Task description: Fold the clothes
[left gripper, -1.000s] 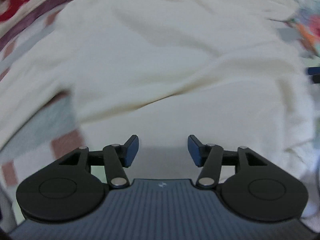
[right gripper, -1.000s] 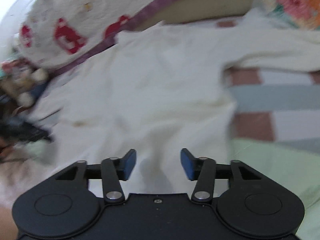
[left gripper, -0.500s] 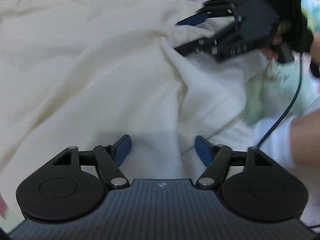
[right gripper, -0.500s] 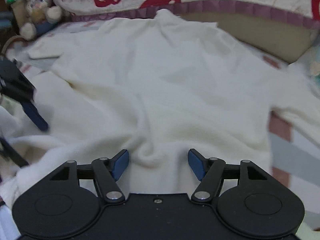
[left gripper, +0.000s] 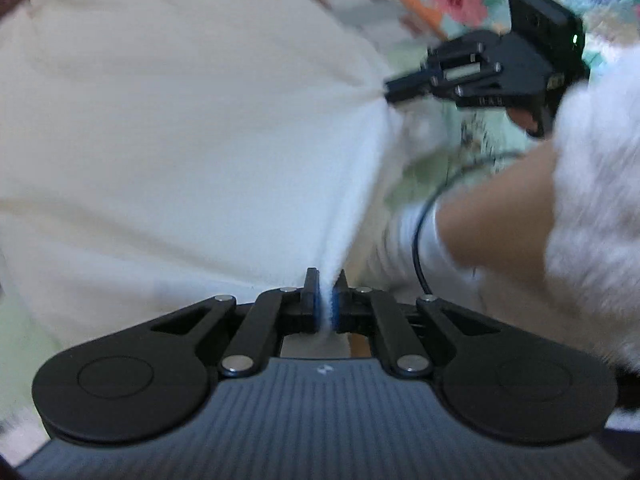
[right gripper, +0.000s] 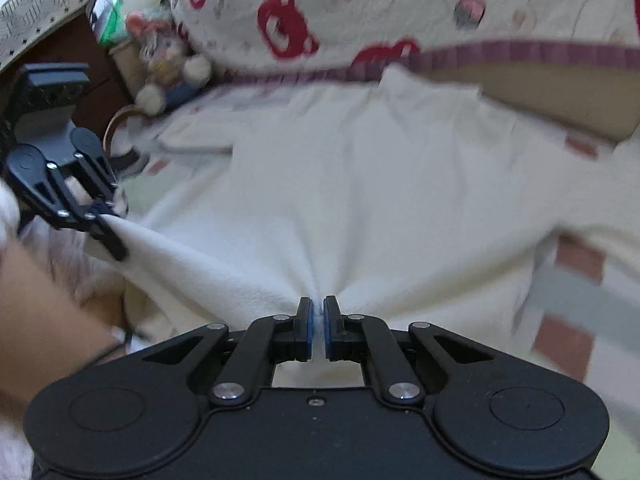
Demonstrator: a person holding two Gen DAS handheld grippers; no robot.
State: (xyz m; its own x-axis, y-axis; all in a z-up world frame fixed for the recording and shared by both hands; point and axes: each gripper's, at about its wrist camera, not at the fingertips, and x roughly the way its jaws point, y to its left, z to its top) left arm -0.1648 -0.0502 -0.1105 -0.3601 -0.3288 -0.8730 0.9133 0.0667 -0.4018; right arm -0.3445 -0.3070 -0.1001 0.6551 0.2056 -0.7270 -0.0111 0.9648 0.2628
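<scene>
A cream sweater (right gripper: 400, 200) lay spread over the checked blanket (right gripper: 576, 300) on the bed, its far edge near the bear-print quilt (right gripper: 360, 12), with a stuffed toy (right gripper: 168, 60) off to one side. The left gripper (left gripper: 325, 300) and the right gripper (right gripper: 317, 320) were each clamped tight on a pinch of its near hem, the cloth pulled taut between them. This looked like the grasp before the first fold; next, I judged, both would need to lift together and carry the hem evenly toward the far edge.
</scene>
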